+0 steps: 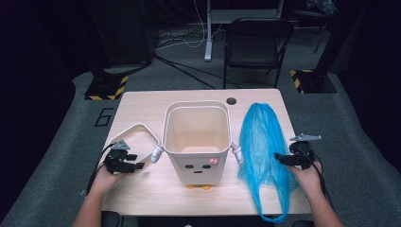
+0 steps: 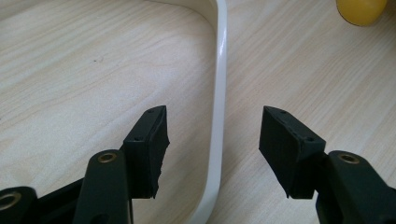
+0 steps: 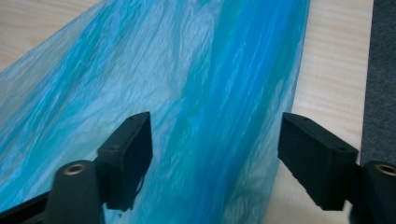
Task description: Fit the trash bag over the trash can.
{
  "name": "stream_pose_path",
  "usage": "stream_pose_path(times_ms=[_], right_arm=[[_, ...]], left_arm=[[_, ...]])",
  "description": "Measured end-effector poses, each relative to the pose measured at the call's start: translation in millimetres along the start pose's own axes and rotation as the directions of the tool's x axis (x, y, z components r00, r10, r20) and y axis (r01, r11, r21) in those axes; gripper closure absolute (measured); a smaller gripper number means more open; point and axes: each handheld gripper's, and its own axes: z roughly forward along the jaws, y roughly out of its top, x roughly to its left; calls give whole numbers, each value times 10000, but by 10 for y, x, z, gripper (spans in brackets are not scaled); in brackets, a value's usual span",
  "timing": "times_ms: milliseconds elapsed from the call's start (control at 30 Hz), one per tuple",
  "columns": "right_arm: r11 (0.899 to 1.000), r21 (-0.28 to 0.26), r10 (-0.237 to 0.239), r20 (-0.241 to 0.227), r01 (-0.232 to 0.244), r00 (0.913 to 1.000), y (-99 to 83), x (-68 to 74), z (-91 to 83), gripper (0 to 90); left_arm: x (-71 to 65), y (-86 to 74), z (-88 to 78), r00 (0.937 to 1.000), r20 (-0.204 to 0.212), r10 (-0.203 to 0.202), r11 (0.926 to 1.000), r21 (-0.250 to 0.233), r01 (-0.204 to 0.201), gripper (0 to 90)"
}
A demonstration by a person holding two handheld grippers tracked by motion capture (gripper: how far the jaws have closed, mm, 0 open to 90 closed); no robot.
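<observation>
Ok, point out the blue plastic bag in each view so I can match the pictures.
High view: blue plastic bag lies right of the bin, under the right gripper.
Left gripper view: not in it.
Right gripper view: bag lies beneath the open jaws.
Shared landmark: the pale wooden table.

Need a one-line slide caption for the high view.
Open left gripper straddles the bin's white handle; open right gripper hovers over the blue bag.

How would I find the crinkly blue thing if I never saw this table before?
Start at the wooden table and find the cream bin with a little face, standing in the middle. Look to the bin's right: the blue plastic bag lies flat there, stretching from the far side to the near edge, beside the right gripper. It is the one bright blue, see-through, wrinkled thing; everything else is cream or black.
</observation>
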Motion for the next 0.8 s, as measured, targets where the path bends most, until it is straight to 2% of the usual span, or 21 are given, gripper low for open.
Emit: stream_pose_path(times_ms=[133, 333, 567, 733, 800], right_arm=[[9999, -111, -17, 263, 20, 9997, 85, 19, 91, 158], [9993, -285, 264, 490, -250, 9984, 177, 39, 216, 120], [9983, -210, 558, 970, -540, 9937, 261, 53, 397, 50], [9987, 11, 494, 1370, -501, 9893, 259, 63, 523, 0], [9983, 59, 571, 1359, -585, 9891, 252, 51, 550, 0]], left_arm=[[0, -2, 0, 10000, 12, -4, 10000, 29, 4, 417], [7, -6, 2, 10000, 28, -45, 10000, 73, 45, 418], [9, -7, 8, 10000, 56, -34, 10000, 71, 33, 418], [13, -8, 11, 10000, 60, -31, 10000, 85, 30, 418], [15, -8, 10, 10000, 60, -27, 10000, 79, 27, 418]])
